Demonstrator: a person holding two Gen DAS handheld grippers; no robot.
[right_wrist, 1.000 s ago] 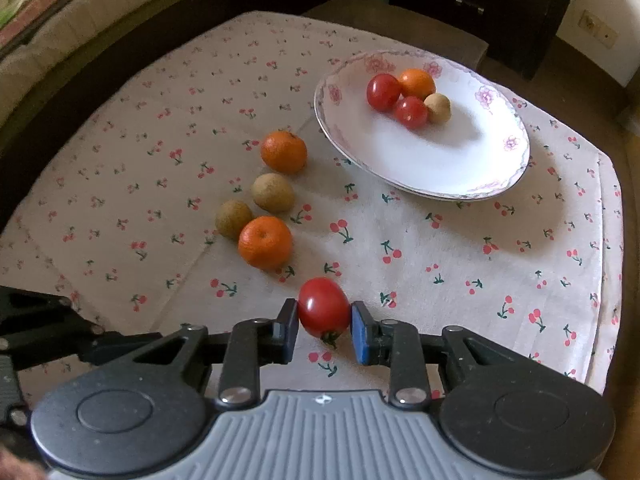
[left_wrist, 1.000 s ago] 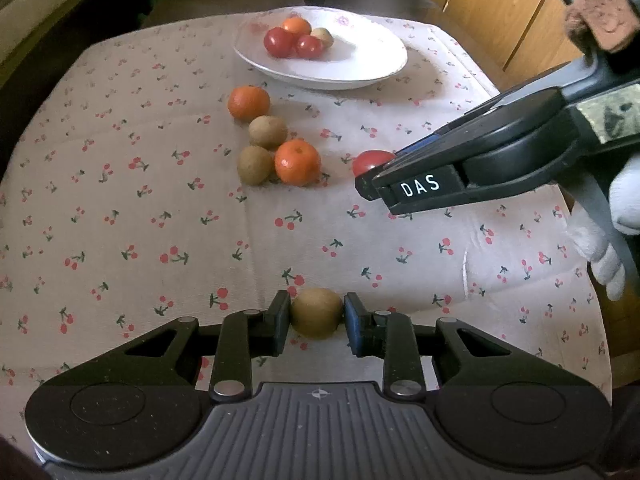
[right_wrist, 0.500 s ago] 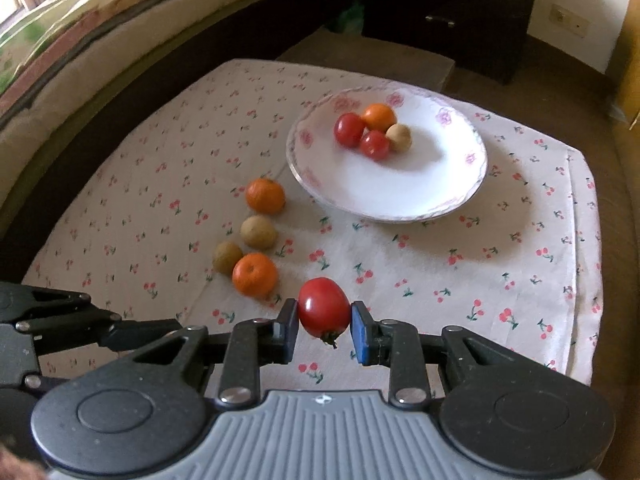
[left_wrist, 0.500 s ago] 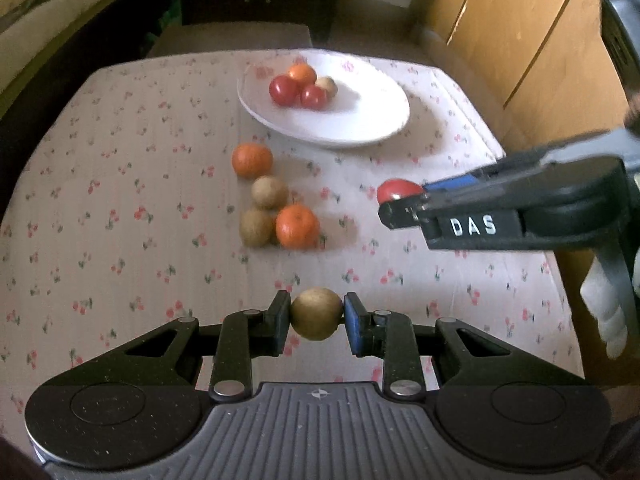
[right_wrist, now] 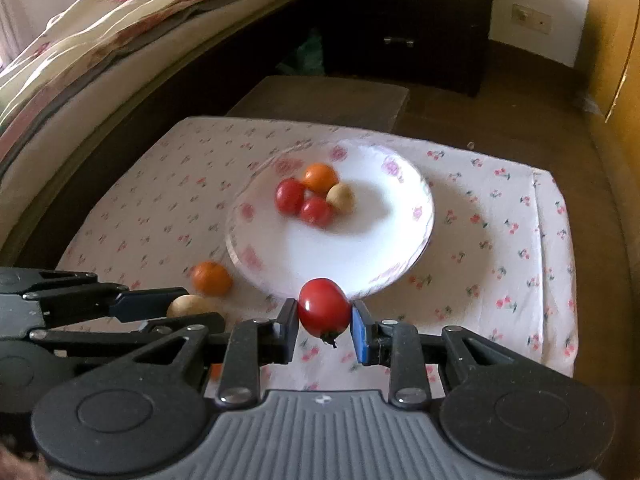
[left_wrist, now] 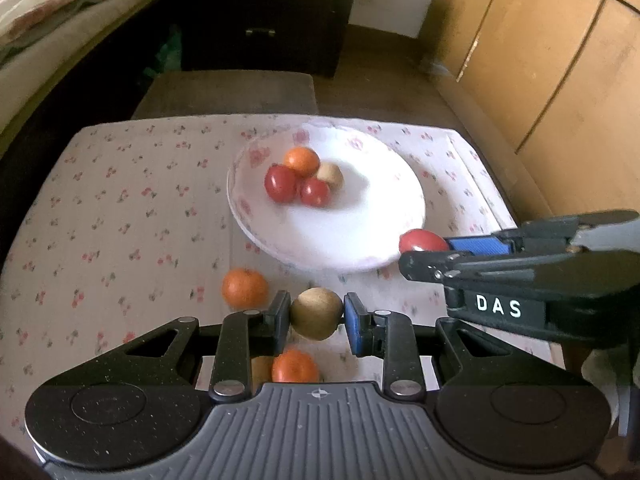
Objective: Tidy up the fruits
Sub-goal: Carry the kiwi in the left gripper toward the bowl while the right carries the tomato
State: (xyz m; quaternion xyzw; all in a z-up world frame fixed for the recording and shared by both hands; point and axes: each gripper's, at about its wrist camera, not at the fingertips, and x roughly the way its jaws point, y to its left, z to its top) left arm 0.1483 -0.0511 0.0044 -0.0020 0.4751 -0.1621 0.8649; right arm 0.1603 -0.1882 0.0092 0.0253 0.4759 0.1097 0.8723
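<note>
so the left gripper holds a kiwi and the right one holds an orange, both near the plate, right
Not quite. The right gripper holds a red tomato, not an orange, as the right wrist view shows. The left gripper does hold a kiwi, and both are near the plate.

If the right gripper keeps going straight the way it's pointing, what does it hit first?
Most likely the near rim of the white plate. The right gripper, shut on the tomato, points down at that edge, with nothing visible between. Depth is hard to judge, so it might land on the tablecloth just short.
</note>
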